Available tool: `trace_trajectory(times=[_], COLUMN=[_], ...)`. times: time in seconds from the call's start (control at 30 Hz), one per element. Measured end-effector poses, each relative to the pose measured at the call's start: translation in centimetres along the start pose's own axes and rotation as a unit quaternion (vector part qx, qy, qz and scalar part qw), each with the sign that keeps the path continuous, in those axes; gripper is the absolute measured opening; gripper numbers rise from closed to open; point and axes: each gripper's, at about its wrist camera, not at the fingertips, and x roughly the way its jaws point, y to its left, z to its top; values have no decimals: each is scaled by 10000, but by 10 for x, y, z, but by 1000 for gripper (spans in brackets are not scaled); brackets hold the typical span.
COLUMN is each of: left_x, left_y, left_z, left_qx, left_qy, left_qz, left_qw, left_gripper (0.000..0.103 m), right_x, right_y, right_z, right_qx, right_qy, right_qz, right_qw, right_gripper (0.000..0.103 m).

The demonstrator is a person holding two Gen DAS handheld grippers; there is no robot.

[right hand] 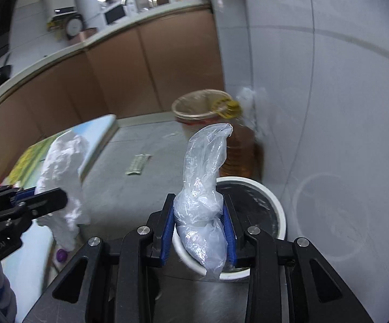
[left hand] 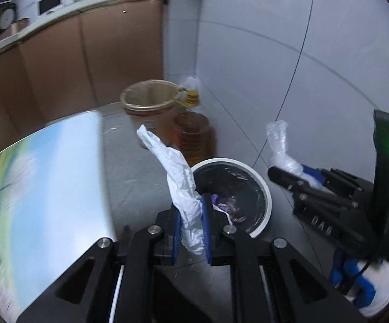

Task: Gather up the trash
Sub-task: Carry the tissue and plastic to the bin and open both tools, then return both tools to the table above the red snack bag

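Only right view: floor scrap point(right hand: 138, 164).

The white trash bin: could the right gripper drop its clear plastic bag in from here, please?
Probably yes: the right gripper, shut on the clear plastic bag, hangs over the white trash bin, whose mouth is open.

We read little. In the left wrist view, at the right of the frame, the black body of the right tool point(left hand: 296, 180) carries raised letters "DAH". In the right wrist view, at the lower left edge, the left tool point(right hand: 49, 199) bears white lettering ending "Robot.AI"; its beginning is cut off.
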Motion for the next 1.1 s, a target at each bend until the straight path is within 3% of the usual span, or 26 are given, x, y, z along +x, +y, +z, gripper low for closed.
trace_trajectory(times=[0.17, 0.3, 0.33, 0.47, 0.5, 0.7, 1.1], left_x=[63, 101, 108, 114, 113, 84, -40], left_y=[-8, -12, -14, -18, -19, -22, -13], left_z=[27, 35, 36, 36, 36, 34, 16], left_qx=[-106, -257, -260, -283, -284, -218, -192], left_qy=[242, 458, 467, 398, 363, 77, -857], left_qz=[-330, -587, -592, -702, -699, -650, 148], left_qw=[9991, 9969, 9968, 9963, 9965, 9976, 9960], left_gripper=[14, 21, 24, 52, 52, 52, 52], right_x=[49, 83, 87, 91, 90, 76, -1], right_y=[-28, -43, -47, -55, -55, -47, 8], right_z=[2, -3, -4, -11, -13, -14, -11], right_qx=[131, 176, 187, 219, 214, 204, -18], right_qy=[250, 508, 543, 586, 600, 561, 110], right_qz=[-271, -528, -579, -762, -794, -873, -519], right_qw=[9992, 9972, 9967, 9951, 9948, 9944, 9986], right_gripper=[35, 55, 56, 67, 68, 68, 74])
